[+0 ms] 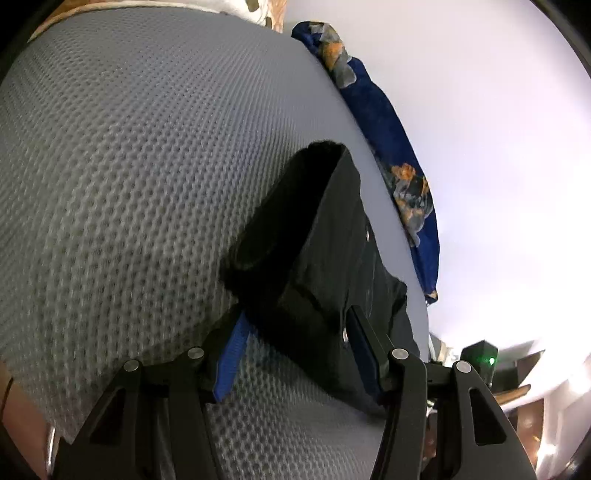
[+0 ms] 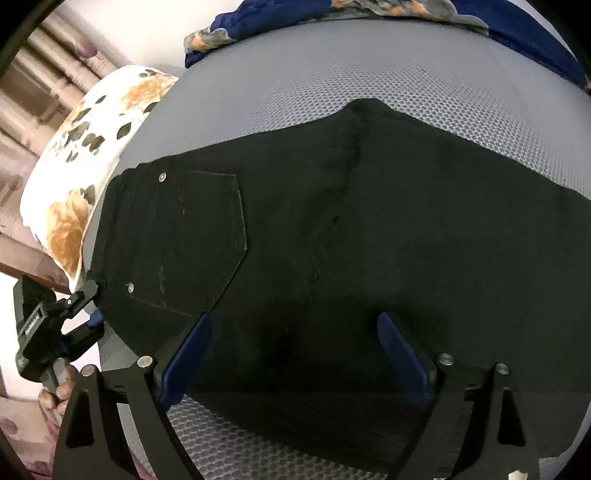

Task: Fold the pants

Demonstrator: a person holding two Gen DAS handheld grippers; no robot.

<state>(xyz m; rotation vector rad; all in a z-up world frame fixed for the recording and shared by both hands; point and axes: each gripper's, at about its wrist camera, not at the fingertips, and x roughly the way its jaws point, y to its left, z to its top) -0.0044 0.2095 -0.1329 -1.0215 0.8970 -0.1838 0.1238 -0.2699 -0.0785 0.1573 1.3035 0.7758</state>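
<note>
Black pants (image 2: 369, 221) lie spread on the grey mesh surface (image 2: 332, 62), back pocket (image 2: 195, 243) up, waist to the left. My right gripper (image 2: 294, 318) hovers low over the near edge of the pants with its blue pads (image 2: 188, 354) wide apart, so it is open and grips nothing. In the left wrist view the pants' waist end (image 1: 314, 229) rises as a thick bunch of cloth between the fingers of my left gripper (image 1: 298, 314), which is shut on it. That left gripper (image 2: 79, 310) also shows at the pants' left corner, with a hand (image 2: 59, 391) on its handle.
A blue floral cloth (image 2: 517, 22) lies along the far edge of the mesh surface (image 1: 129, 166); the same cloth (image 1: 388, 147) shows beside the wall. A white floral pillow (image 2: 85, 155) sits at the left end. A dark device with a green light (image 1: 484, 360) stands beyond the edge.
</note>
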